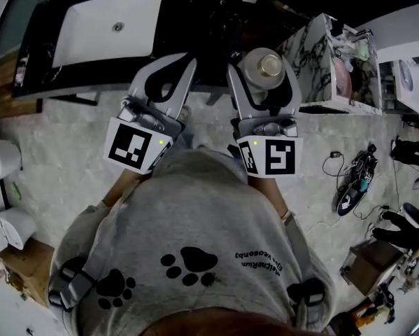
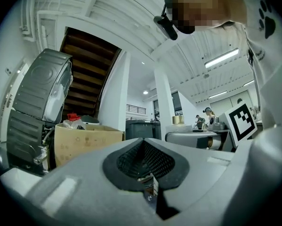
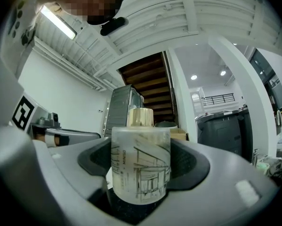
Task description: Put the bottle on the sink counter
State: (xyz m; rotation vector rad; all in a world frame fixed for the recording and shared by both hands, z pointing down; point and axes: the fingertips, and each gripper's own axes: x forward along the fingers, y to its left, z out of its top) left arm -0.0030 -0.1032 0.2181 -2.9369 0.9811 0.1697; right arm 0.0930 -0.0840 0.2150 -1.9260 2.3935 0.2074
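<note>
sink counter: the black sink counter [image 1: 41,54] around a white rectangular basin [image 1: 108,26] lies up ahead and is the goal surface.
left gripper: the left gripper [image 2: 144,160] has its jaws pressed together on nothing and is likely just held aside.
right gripper: the right gripper [image 1: 264,82] is clamped on the bottle's body, keeping it upright, probably for a base-down landing.
bottle: the frosted translucent bottle with a gold cap [image 3: 140,161] is carried between the right jaws and is not yet set down.

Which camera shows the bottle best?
The right gripper view: the bottle fills it, clamped between the right gripper's jaws, drawing clear. The head view shows only its top; the left gripper view barely shows it.
</note>
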